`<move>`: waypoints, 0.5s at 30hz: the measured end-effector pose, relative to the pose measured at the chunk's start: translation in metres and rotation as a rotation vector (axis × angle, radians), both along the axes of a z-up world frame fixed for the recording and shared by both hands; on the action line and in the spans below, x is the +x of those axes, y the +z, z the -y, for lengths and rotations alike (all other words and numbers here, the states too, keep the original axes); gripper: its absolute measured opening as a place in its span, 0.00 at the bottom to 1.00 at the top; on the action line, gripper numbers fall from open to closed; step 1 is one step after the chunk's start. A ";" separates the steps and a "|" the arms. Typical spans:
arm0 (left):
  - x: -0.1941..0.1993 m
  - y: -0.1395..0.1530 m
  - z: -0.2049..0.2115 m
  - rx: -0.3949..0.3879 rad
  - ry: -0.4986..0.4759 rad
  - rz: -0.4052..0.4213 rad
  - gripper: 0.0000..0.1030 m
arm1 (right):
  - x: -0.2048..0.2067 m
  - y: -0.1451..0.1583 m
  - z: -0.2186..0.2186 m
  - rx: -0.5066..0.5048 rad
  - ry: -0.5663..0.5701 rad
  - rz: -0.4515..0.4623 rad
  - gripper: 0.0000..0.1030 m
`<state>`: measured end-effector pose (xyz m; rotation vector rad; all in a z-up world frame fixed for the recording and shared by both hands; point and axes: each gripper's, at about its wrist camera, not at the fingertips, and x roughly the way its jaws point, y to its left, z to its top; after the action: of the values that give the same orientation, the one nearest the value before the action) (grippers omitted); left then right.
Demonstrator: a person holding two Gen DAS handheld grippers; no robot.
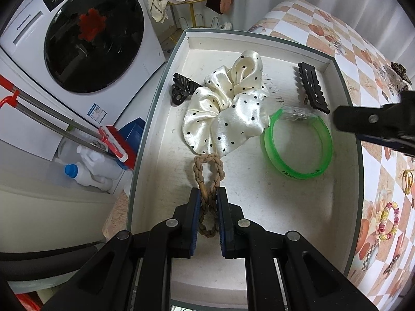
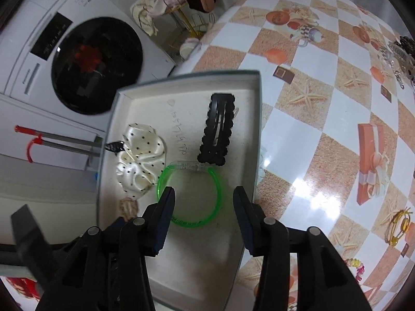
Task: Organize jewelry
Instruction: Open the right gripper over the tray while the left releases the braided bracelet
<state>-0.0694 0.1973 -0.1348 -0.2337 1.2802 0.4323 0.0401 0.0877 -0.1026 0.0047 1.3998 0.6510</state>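
Note:
A shallow white box (image 1: 155, 98) (image 2: 259, 119) sits at the table's left edge. Inside it lie a cream dotted scrunchie (image 1: 228, 108) (image 2: 140, 160), a green bracelet (image 1: 301, 173) (image 2: 192, 223), a black scalloped snap clip (image 1: 311, 88) (image 2: 216, 129) and a small black claw clip (image 1: 181, 89) (image 2: 115, 146). My left gripper (image 1: 208, 194) is shut on a braided brown hair tie (image 1: 208, 165) (image 2: 128, 207), whose far loop rests on the box floor beside the scrunchie. My right gripper (image 2: 203, 191) is open above the green bracelet, with nothing pressed between its pads; in the left wrist view, one of its fingers (image 1: 363, 121) shows at the right edge.
The checked tablecloth (image 2: 311, 134) right of the box carries a beaded bracelet (image 1: 387, 221), a yellow ring-shaped piece (image 2: 399, 226) and more accessories at the far right (image 2: 399, 49). A washing machine (image 1: 77, 39), mop handles (image 1: 52, 114) and bottles (image 1: 88, 171) stand below, left of the table.

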 end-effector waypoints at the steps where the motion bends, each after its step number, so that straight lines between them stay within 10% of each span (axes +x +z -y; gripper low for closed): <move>1: 0.000 0.001 0.001 0.000 -0.003 0.001 0.17 | 0.000 0.003 0.005 0.006 -0.006 0.002 0.51; 4: 0.000 0.003 0.004 0.003 -0.014 0.002 0.23 | -0.001 0.011 0.024 0.016 -0.033 0.011 0.55; 5: 0.001 0.003 0.005 0.003 -0.018 -0.001 0.38 | -0.002 0.012 0.032 0.015 -0.046 0.011 0.55; 6: 0.000 0.004 0.005 0.009 -0.014 0.000 0.84 | -0.002 0.013 0.041 0.013 -0.061 0.009 0.55; 7: -0.001 0.006 0.006 0.032 -0.001 0.008 1.00 | -0.002 0.014 0.049 0.010 -0.076 0.007 0.55; 15: 0.008 0.019 0.019 0.066 -0.054 0.029 1.00 | -0.005 0.007 0.105 -0.019 -0.188 -0.008 0.60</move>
<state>-0.0617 0.1788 -0.1161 -0.1484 1.2392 0.4227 0.0347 -0.0177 -0.0952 0.1226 1.3939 0.4814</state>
